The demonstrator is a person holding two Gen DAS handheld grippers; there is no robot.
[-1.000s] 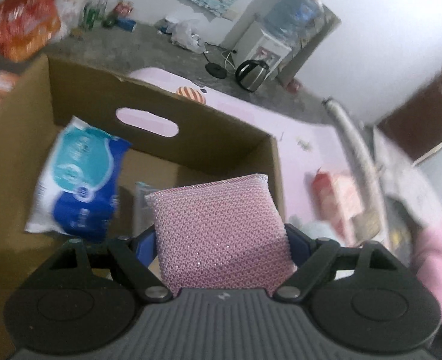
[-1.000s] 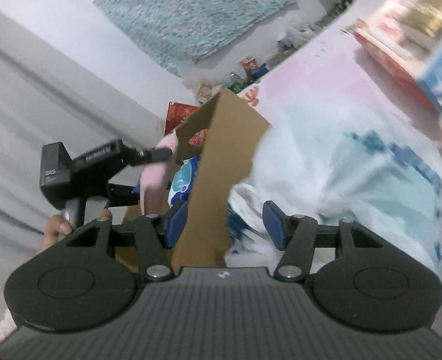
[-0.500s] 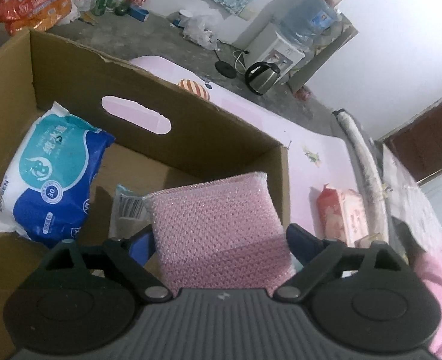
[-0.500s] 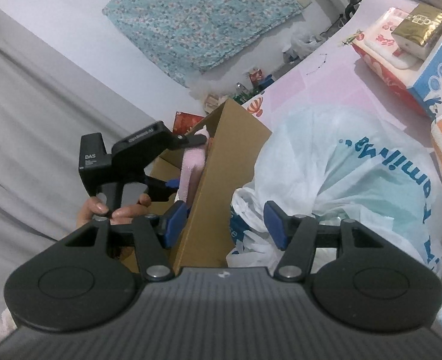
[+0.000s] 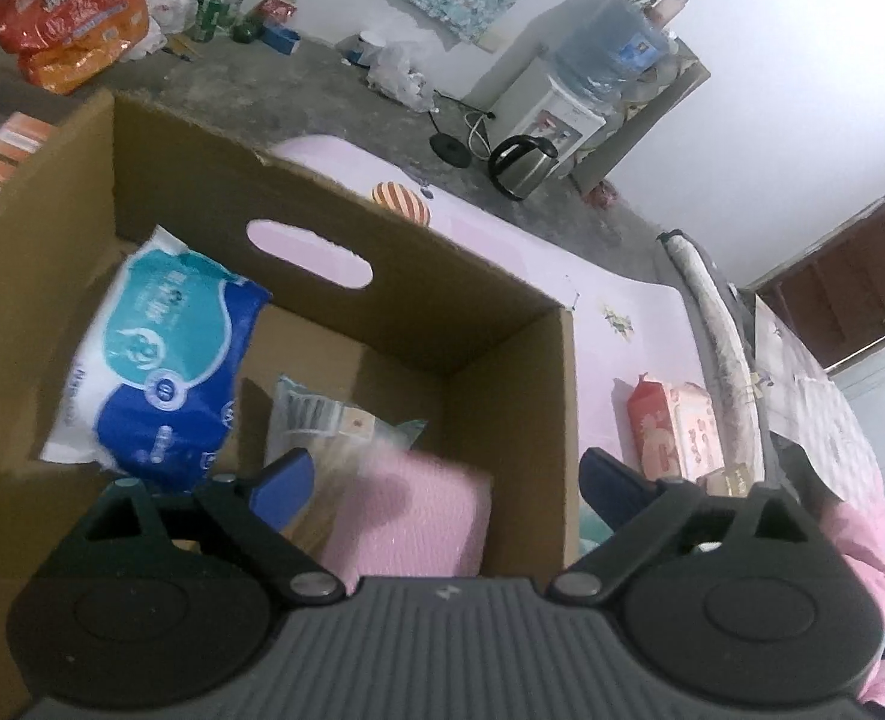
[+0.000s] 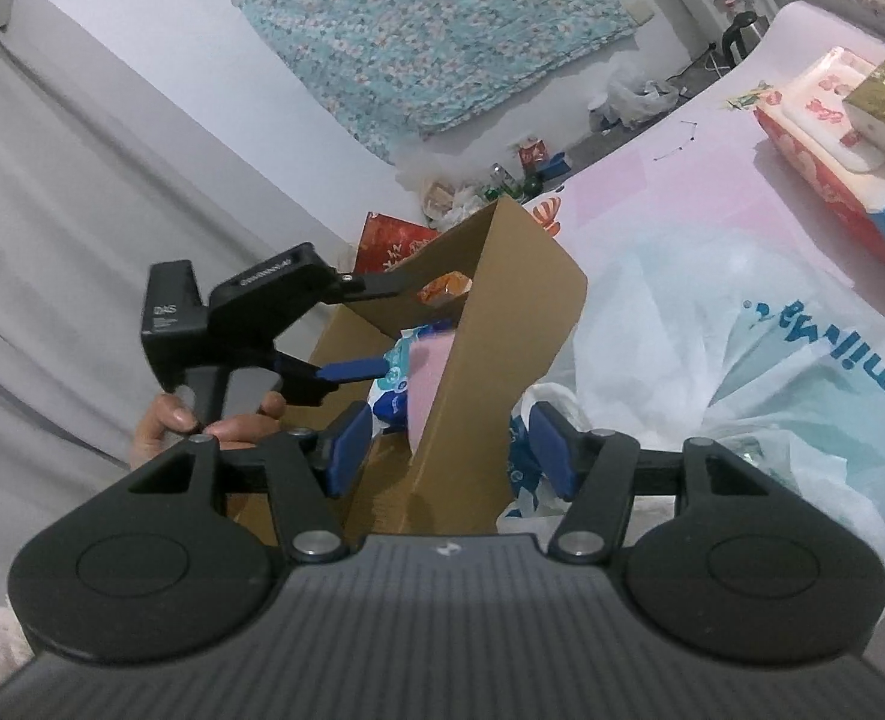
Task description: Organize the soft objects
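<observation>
Left gripper [image 5: 445, 480] fingers were spread wide, blurry pink mesh sponge [image 5: 409, 519] loose in the brown cardboard box [image 5: 502, 372], lower centre; right gripper [image 6: 451, 441] was open too, holding nothing.

Near edge: our right gripper [image 6: 451, 444], blue pads apart, straddling a wall of the cardboard box [image 6: 502, 324]. Left of it: our left gripper [image 6: 355, 324], jaws spread over the box. Inside: a pink sponge [image 6: 427, 384] against the wall and a blue-white tissue pack [image 6: 397, 375]. Right of the box: a white plastic bag [image 6: 742, 348] on the pink surface [image 6: 682, 180].
</observation>
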